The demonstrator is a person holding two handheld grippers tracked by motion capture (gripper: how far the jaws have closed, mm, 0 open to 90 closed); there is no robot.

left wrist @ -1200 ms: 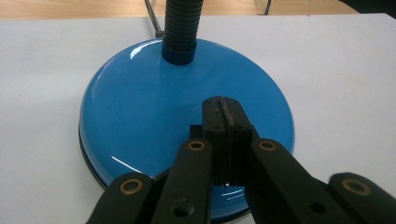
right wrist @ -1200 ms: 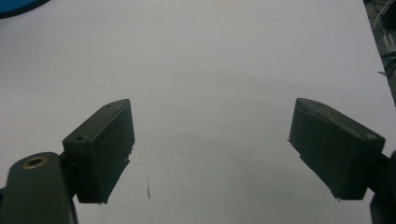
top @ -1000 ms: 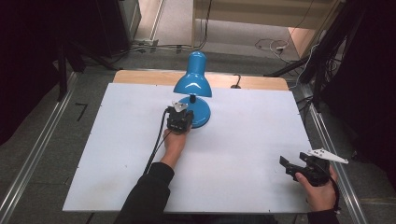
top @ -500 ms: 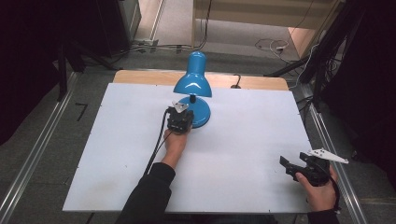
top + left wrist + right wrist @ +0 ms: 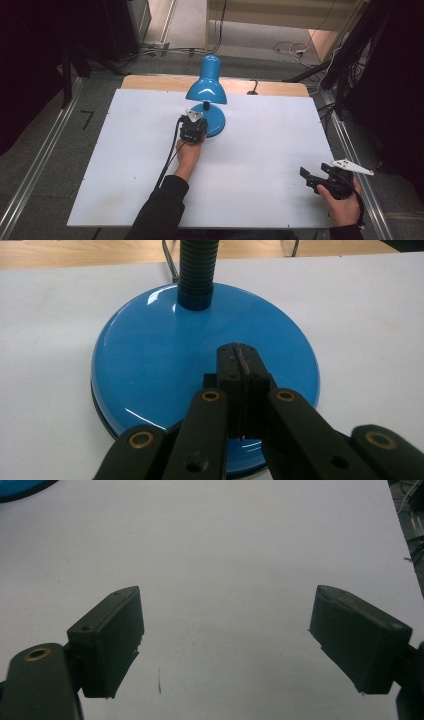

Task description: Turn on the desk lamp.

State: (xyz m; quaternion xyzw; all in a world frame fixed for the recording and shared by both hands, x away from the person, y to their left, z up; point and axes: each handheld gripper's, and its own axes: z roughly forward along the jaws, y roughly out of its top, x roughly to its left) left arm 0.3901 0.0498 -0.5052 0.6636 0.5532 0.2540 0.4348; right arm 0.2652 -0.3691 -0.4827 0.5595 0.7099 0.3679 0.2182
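Observation:
A blue desk lamp [image 5: 207,86] stands at the back middle of the white table [image 5: 270,135], its shade leaning over a round blue base [image 5: 217,121]. My left gripper [image 5: 196,124] reaches the near left side of that base. In the left gripper view its jaws are pressed together, and the left gripper [image 5: 240,354] rests its tips over the glossy base [image 5: 160,355], in front of the ribbed neck [image 5: 198,267]. Nothing shows between them. My right gripper [image 5: 309,178] sits near the table's front right corner. In its own view the right gripper [image 5: 225,630] is open over bare table.
A wooden strip [image 5: 150,82] runs along the table's back edge, where the lamp's cord [image 5: 253,89] drops off. Metal rails [image 5: 47,150] flank both sides. The left gripper's black cable [image 5: 167,162] trails back along the forearm. Cables lie on the floor behind.

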